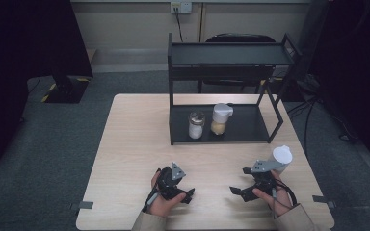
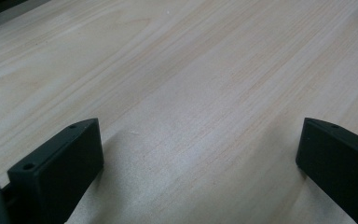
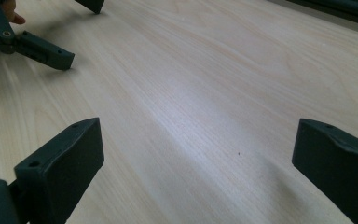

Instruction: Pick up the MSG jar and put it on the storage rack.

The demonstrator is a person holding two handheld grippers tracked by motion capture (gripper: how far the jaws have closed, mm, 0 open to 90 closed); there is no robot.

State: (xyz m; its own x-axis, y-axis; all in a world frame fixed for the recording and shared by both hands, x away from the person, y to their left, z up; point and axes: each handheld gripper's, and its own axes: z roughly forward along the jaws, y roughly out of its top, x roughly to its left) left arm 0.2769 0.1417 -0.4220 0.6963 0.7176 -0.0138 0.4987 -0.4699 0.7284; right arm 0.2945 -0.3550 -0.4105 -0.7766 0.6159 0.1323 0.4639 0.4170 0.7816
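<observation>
High view: both the left gripper and right gripper rest wide open, empty; nearest white cup stands beside the right one, untouched — grasping probably hasn't started.

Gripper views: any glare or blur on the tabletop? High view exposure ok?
Left gripper view: a pale sheen on the table between the open jaws of the left tool, and the far wood goes soft. Right gripper view: a similar bluish glare streak between the right tool jaws, whose edges look slightly blurred. High view: the table is evenly lit, the corners are very dark, and the shelf rack is low in contrast.
</observation>
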